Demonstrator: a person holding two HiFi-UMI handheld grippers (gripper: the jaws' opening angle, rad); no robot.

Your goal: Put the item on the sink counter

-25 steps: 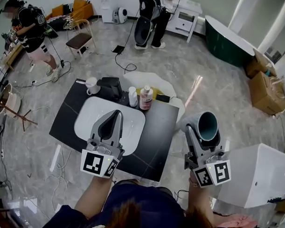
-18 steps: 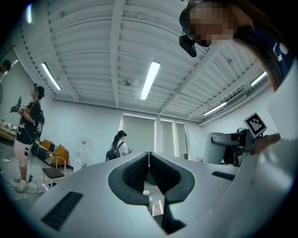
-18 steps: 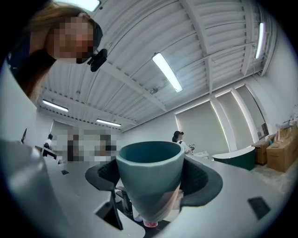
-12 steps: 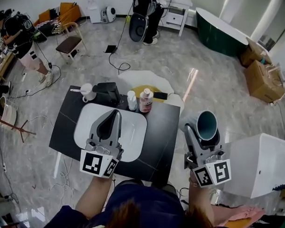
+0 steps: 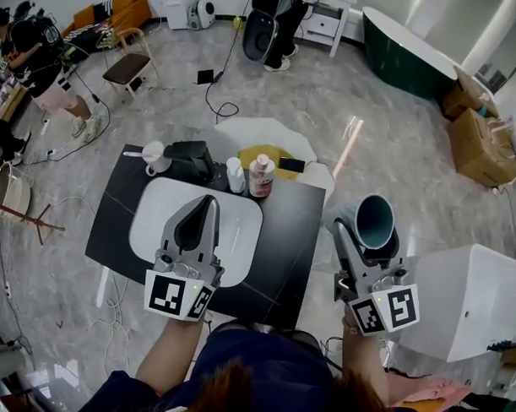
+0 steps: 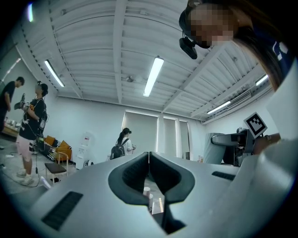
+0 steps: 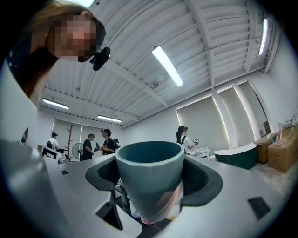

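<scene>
Teal cup (image 5: 375,220), clamped upright in the right gripper (image 5: 363,240), needs a level carry toward 9 o'clock onto bare tabletop (image 5: 284,236); left gripper (image 5: 205,209) sits closed, empty.

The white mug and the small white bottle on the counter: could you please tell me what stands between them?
A black boxy fixture stands between them, as the head view shows.
</scene>
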